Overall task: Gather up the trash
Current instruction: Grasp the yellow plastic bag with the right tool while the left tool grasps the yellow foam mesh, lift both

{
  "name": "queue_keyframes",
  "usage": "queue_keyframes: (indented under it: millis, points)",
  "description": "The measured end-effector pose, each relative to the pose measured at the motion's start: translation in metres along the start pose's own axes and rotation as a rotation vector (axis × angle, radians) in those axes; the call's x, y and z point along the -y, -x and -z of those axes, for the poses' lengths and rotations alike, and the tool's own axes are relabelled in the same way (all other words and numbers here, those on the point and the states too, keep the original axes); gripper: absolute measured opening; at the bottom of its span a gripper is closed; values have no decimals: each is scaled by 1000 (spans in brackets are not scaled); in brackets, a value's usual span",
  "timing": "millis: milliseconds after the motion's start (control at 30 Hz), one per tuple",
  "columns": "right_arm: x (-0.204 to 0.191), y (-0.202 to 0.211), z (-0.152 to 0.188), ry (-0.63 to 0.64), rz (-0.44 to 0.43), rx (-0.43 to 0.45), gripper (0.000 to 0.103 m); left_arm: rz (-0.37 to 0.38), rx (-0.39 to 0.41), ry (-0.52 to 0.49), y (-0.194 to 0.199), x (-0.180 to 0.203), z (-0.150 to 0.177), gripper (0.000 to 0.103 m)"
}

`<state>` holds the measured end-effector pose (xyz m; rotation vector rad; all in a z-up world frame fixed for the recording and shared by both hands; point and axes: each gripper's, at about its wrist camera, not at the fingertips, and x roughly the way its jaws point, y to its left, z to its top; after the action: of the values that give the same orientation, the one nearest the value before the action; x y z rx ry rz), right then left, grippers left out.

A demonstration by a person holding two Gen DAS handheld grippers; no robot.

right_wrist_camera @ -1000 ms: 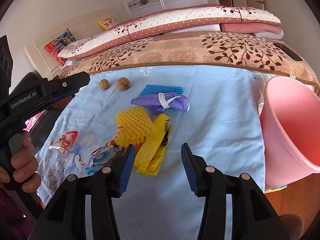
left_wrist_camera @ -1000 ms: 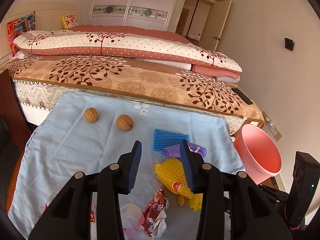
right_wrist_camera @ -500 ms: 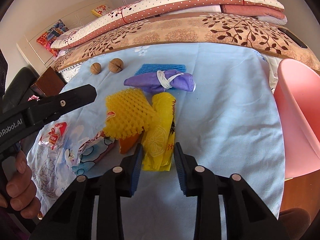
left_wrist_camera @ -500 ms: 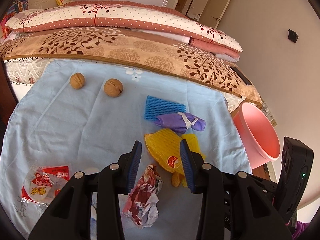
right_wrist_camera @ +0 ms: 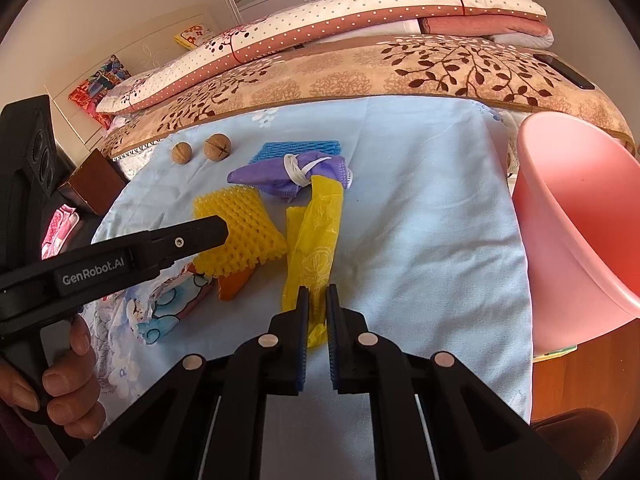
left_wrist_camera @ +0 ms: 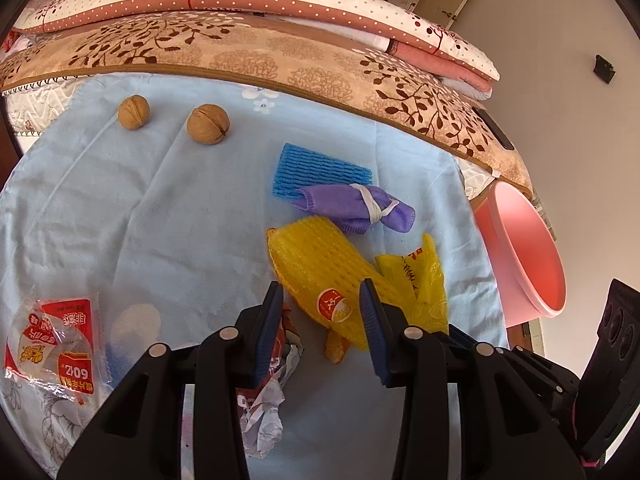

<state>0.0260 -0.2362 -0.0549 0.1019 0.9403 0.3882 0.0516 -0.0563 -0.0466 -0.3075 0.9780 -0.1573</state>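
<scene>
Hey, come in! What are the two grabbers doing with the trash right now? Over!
Right gripper fingers just closed on yellow plastic bag. Left gripper open above yellow foam net. Pink bin at the cloth's edge, path clear.

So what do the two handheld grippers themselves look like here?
Both the left gripper and the right gripper are matte black plastic with silver pivot screws and ribbed blue finger pads. The left one's side carries white GenRobot.AI lettering.

The right gripper (right_wrist_camera: pixel 317 312) pointed downward and its jaws had just been closing; they were pinched on a yellow plastic bag (right_wrist_camera: pixel 316 240). The left gripper (left_wrist_camera: pixel 320 320) also pointed downward, with its jaws apart. A hand (right_wrist_camera: pixel 60 384) held its handle.
</scene>
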Motion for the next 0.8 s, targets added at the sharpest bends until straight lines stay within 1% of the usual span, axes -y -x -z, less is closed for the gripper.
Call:
queue_keyframes:
  millis: [67, 133, 167, 233, 300, 400, 600, 800]
  points:
    - [2, 3, 0, -5, 2, 10, 7, -12, 15, -2, 1, 1, 1, 39]
    - [5, 6, 0, -11, 3, 18, 7, -25, 32, -18, 4, 4, 1, 32]
    - [6, 7, 1, -14, 4, 22, 7, -29, 35, -28, 4, 5, 1, 26]
    - [8, 10, 1, -17, 4, 31, 7, -32, 38, -42, 4, 8, 1, 21]
    - [10, 13, 2, -20, 6, 38, 7, -28, 39, -52, 5, 10, 2, 13]
    - [11, 19, 3, -22, 7, 55, 7, -22, 59, -65, 10, 14, 2, 10]
    - [13, 34, 2, -12, 7, 106, 7, -4, 122, -103, 31, 24, 0, 9]
    - [18, 53, -4, -25, 11, 160, 7, 30, 197, -136, 52, 41, -5, 9]
